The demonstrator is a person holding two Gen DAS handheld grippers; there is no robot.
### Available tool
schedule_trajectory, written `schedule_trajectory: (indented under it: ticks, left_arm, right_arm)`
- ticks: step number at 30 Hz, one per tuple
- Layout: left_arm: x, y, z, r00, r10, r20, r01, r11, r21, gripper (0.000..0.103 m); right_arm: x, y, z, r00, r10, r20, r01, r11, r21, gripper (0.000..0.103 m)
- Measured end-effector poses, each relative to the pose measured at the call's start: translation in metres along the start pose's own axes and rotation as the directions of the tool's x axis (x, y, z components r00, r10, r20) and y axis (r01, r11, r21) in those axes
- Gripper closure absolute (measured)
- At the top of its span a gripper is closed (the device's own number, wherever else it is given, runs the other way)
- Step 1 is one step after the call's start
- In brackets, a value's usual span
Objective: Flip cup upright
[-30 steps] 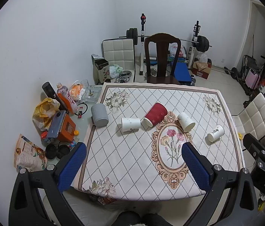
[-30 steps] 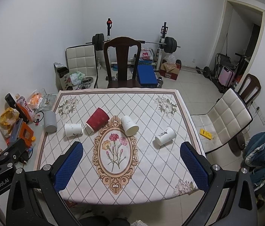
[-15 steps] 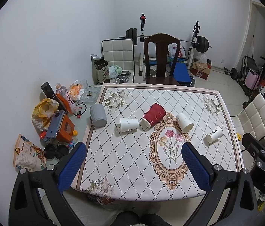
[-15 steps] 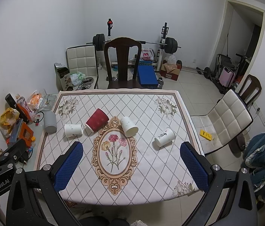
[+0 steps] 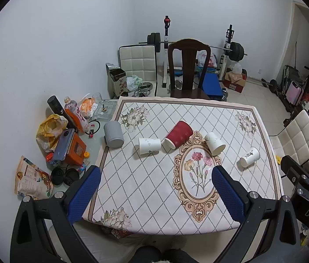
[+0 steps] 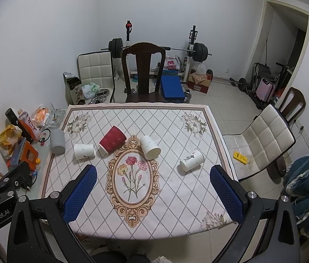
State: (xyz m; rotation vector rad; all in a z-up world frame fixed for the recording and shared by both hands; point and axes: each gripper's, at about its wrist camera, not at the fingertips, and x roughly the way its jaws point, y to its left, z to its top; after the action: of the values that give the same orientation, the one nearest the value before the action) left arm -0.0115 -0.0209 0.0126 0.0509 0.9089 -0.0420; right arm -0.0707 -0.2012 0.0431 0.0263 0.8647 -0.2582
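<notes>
Nearest: left gripper [image 5: 155, 183], black frame w/ blue-padded fingers [image 5: 83, 194], spread wide, nothing between them, held above the near table edge. Right gripper [image 6: 153, 182] same build, also wide open and holding nothing; blue pads [image 6: 225, 191] sit apart over the near edge.

Below both: square table w/ cream diamond-pattern cloth [image 6: 167, 197], oval flower medallion [image 6: 131, 175] near centre.

Taking the medallion as clock centre, right wrist view: small white paper cup w/ black calligraphy mark [image 6: 192, 159] at approx 3 o'clock, on its side, mouth toward near-left, well apart from the others. Plain white paper cup [image 6: 150, 147] at approx 1 o'clock, on its side, mouth facing near-right, lying on the medallion's top rim. Dark red ribbed paper cup [image 6: 112, 139] at approx 11 o'clock, on its side, white-rimmed mouth toward near-left, base pointing far-right. White paper cup w/ small dark print [image 6: 84, 151] at approx 10 o'clock, on its side, mouth to the left, just beside the red one; can't tell if touching. Grey ribbed cylindrical cup [image 6: 57, 141] at approx 9–10 o'clock, at the cloth's left edge, closed end up, i.e. looks mouth-down.

Left of table: clutter of orange box [image 5: 75, 151], bottles, yellow bag.

Farther, 12 o'clock: dark wooden chair [image 6: 142, 70] at the table's far side; beyond it, barbell rack w/ black plates [image 6: 158, 49] against the white wall.
</notes>
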Motion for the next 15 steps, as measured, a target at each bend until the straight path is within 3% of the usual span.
schedule_trajectory:
  ticks: [9, 15]
  left_arm:
    - [0.005, -0.002, 0.001, 1.000, 0.008, -0.006, -0.008, 1.000, -0.009, 0.000]
    - [0.034, 0.000, 0.003, 0.998, 0.047, -0.049, -0.049, 0.998, -0.037, 0.000]
  right_arm:
    - [0.001, 0.000, -0.001, 1.000, 0.005, -0.003, -0.005, 1.000, 0.000, 0.000]
    - [0.017, 0.002, -0.003, 0.999, 0.017, -0.042, -0.018, 1.000, -0.012, 0.000]
